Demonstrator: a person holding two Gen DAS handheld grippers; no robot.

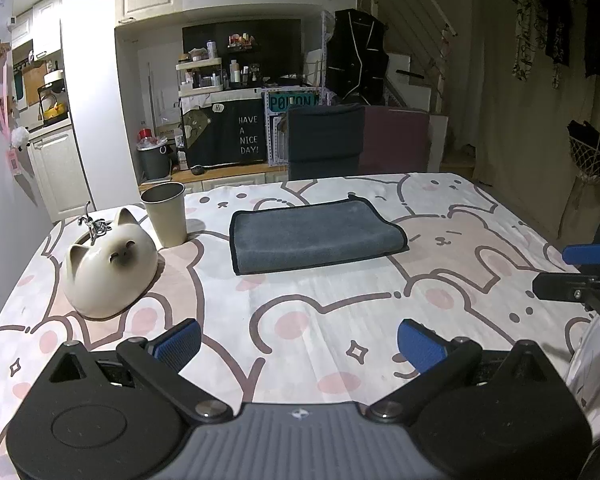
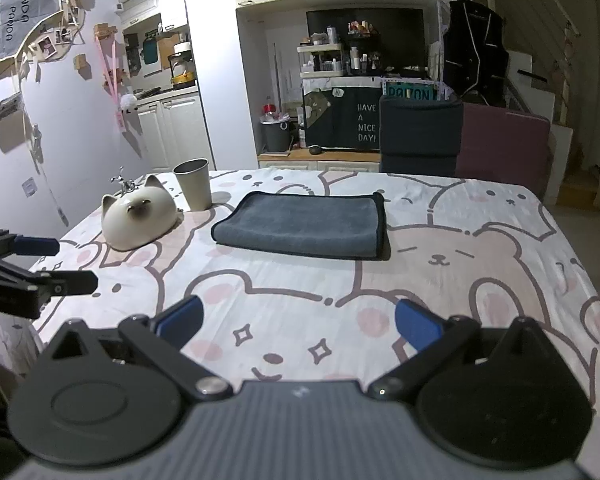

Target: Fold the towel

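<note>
Nearest, the left gripper (image 1: 298, 342) and right gripper (image 2: 296, 324) hovered with jaws spread, holding nothing. Farther across the bear-print tablecloth (image 1: 340, 308) lay the grey towel (image 2: 304, 224), apparently folded already; another fold would require reaching its edge.

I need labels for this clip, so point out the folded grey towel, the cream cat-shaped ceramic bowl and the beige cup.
folded grey towel (image 1: 316, 238), left wrist view, middle of top layer
cream cat-shaped ceramic bowl (image 1: 110, 276), left wrist view, domed side
beige cup (image 2: 194, 186), right wrist view, outer wall
</note>
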